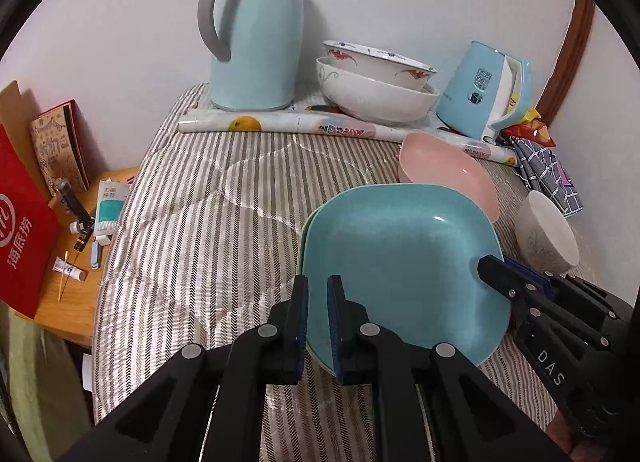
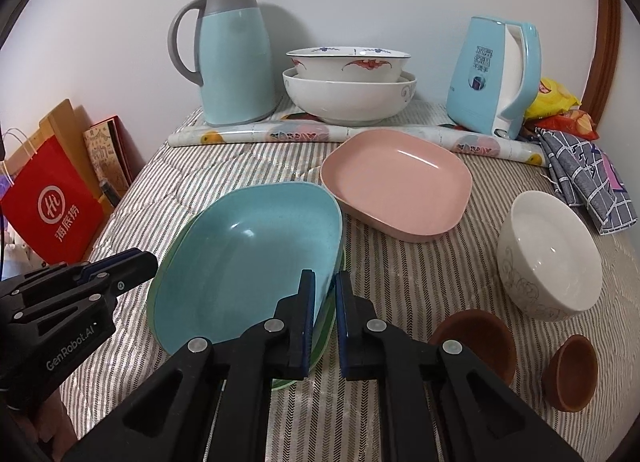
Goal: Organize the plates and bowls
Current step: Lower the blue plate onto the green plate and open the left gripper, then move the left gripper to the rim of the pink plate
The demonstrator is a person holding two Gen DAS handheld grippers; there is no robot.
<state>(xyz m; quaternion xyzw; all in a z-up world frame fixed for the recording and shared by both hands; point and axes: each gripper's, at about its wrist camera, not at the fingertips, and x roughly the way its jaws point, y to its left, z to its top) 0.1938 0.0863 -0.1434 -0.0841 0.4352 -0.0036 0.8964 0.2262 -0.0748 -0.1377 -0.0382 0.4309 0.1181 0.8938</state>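
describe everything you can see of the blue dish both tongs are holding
The blue dish is a rounded-square, matte speckled dish that looks like plastic, shallow and empty. It sits nested in a green dish of the same shape, tilted over the striped cloth. The left tongs and right tongs each clamp opposite rims of the pair. The pink dish lies just behind it.

Six bowls [image 2: 550, 256] (three plates [image 2: 396, 184])

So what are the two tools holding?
Both hold the blue dish by its rim: the left tool on one edge, the right tool on the opposite edge.
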